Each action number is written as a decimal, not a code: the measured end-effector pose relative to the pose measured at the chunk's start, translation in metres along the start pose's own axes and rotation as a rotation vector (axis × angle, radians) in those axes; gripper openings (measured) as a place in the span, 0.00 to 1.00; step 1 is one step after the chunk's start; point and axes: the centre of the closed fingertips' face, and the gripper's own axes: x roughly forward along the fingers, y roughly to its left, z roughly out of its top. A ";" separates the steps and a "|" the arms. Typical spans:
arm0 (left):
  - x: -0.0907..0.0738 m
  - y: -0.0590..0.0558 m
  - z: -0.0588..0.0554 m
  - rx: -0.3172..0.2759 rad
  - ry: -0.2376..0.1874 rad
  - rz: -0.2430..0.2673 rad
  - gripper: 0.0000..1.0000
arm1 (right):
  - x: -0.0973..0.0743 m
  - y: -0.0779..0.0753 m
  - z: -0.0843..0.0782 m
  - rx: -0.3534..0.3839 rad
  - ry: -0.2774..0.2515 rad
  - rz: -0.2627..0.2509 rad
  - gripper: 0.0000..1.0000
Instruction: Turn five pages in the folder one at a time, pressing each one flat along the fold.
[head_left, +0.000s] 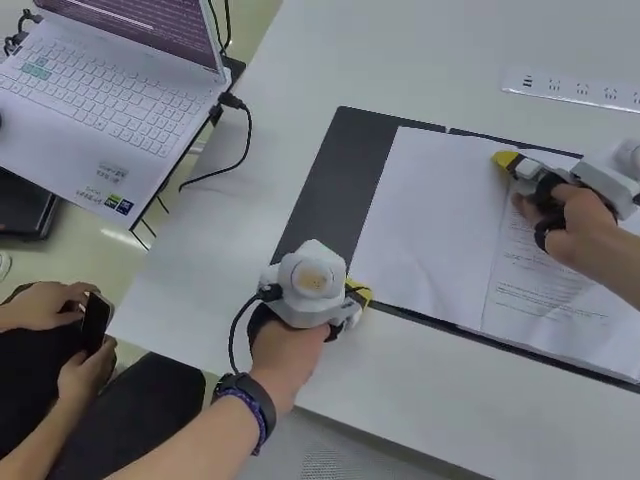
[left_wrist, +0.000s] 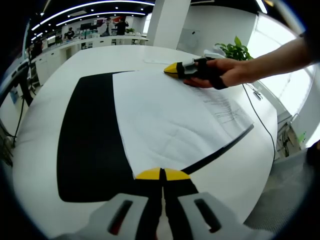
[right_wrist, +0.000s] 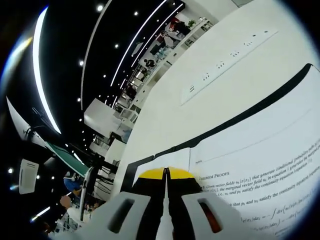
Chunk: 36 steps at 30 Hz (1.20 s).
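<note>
The black folder (head_left: 335, 190) lies open on the white table. A blank turned page (head_left: 430, 220) rests over its left half and a printed page (head_left: 540, 280) over its right. My left gripper (head_left: 357, 296) is shut, its yellow tips touching the near bottom corner of the blank page (left_wrist: 150, 115). In the left gripper view its jaws (left_wrist: 161, 174) meet with no gap. My right gripper (head_left: 500, 160) is shut, tips down at the top of the pages near the fold. In the right gripper view, the right gripper (right_wrist: 165, 173) rests by the printed page (right_wrist: 265, 165).
An open laptop (head_left: 110, 90) stands at the back left, with a black cable (head_left: 235, 140) running toward the folder. A white power strip (head_left: 580, 90) lies at the back right. Another person's hands hold a phone (head_left: 93, 320) at the near left. The table's front edge is close.
</note>
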 end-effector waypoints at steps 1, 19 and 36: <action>0.000 0.000 0.000 0.000 0.000 0.001 0.00 | 0.001 -0.001 0.002 0.010 -0.010 0.000 0.00; -0.003 -0.002 0.000 0.003 0.000 0.001 0.00 | -0.030 0.017 -0.029 0.012 -0.016 0.072 0.00; -0.002 -0.001 -0.001 0.013 0.001 -0.005 0.00 | -0.077 0.054 -0.072 -0.030 0.000 0.091 0.00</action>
